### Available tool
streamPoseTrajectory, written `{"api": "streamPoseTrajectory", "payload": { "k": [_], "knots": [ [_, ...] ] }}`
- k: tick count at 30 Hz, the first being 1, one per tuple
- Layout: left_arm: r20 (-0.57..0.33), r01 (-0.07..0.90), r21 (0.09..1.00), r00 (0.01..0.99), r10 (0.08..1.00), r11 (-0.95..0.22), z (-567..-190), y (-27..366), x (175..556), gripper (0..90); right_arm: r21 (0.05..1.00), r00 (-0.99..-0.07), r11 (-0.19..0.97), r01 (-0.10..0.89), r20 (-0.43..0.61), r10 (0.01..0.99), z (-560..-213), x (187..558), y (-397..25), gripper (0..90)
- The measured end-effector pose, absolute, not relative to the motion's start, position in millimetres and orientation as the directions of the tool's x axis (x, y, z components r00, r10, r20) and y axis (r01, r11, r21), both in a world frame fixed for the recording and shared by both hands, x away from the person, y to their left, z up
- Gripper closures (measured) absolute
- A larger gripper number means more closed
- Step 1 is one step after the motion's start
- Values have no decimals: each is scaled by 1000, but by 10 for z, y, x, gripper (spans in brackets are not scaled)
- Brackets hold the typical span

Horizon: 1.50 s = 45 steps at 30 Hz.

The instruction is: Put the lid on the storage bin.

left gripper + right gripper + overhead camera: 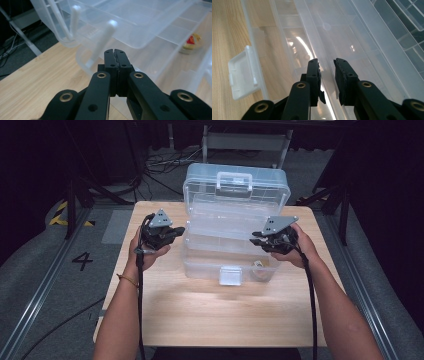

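The clear plastic box (227, 237) stands open in the middle of the wooden table (210, 310), lid raised behind it. The left gripper (176, 231), jaws pressed together, hangs at its left end; the right gripper (256, 238), jaws slightly parted, straddles a tray rim at its right end. A small tape roll (258, 266) lies inside.

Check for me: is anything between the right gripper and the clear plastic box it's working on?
Nothing visible. The right gripper has its jaws open and straddling a thin wall of the clear plastic box, with only transparent plastic around the tips. The left gripper sits shut at the box's opposite side, well away.
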<state>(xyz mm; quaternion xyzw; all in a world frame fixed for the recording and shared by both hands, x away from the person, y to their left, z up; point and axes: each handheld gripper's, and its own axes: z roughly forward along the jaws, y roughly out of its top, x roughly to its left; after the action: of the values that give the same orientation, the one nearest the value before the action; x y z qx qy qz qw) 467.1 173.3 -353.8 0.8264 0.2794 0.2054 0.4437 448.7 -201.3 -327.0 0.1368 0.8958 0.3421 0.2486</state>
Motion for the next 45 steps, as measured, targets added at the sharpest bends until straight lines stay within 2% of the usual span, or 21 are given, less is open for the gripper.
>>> {"api": "streamPoseTrajectory", "payload": {
  "k": [20,29,37,45],
  "knots": [
    [-20,319,891,739,674,-323,-3474,1735,5070,900,664,-839,745,69,-365,403,-3264,4478,-2001,746],
    [8,306,889,734,679,-341,-3400,1635,5161,900,661,-835,748,67,-374,405,-3267,4467,-1994,744],
    [-19,311,903,720,693,-298,-3342,1677,5180,900,638,-830,767,64,-393,396,-3286,4416,-1970,740],
    [6,295,903,718,696,-312,-3280,1651,5173,900,612,-838,788,69,-392,379,-3301,4369,-1962,745]
  ]
}}
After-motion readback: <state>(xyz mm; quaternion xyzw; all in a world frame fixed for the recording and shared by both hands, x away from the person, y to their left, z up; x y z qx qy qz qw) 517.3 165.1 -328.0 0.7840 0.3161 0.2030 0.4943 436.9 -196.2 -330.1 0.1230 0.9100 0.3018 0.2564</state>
